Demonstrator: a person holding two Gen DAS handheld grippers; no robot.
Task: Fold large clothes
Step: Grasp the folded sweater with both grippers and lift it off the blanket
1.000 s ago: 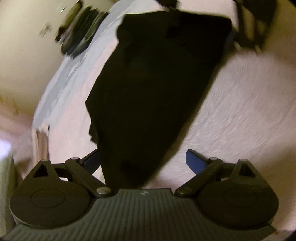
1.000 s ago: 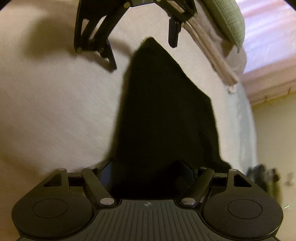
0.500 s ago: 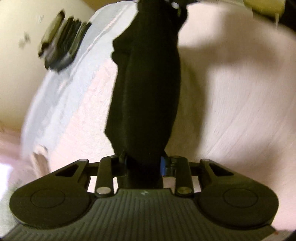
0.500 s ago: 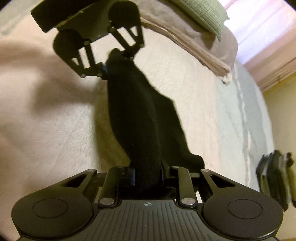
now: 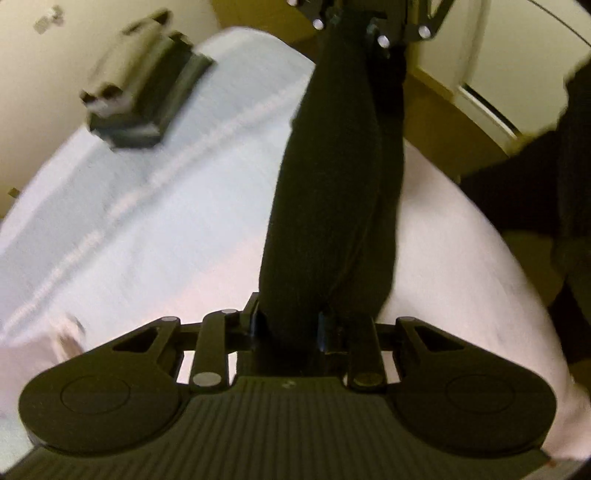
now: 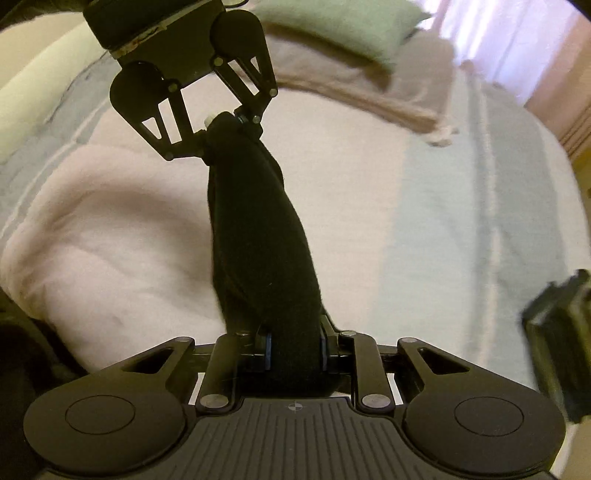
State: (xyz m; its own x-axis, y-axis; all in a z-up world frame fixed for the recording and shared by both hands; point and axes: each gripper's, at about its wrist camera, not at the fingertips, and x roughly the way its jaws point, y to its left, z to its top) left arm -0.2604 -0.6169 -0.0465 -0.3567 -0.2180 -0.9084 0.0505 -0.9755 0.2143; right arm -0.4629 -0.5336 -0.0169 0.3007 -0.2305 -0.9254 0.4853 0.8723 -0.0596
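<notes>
A black garment (image 5: 332, 192) hangs stretched in the air between my two grippers, above the bed. My left gripper (image 5: 288, 325) is shut on one end of it. In the left wrist view the right gripper (image 5: 369, 29) shows at the top, clamped on the far end. In the right wrist view my right gripper (image 6: 295, 350) is shut on the black garment (image 6: 258, 229), which runs up to the left gripper (image 6: 225, 125) facing it. The cloth is bunched into a thick roll and clear of the bedspread.
The bed has a pale pink and light blue bedspread (image 6: 406, 184). A green pillow (image 6: 343, 22) and a folded beige blanket (image 6: 351, 92) lie at its head. A dark stack of folded items (image 5: 144, 92) sits on the bed. A dark-clothed person (image 5: 554, 203) stands at the right.
Both grippers shut on the garment's ends and lifted it off the bed; it went from lying flat to a taut hanging roll. Both views have swung with the lift.
</notes>
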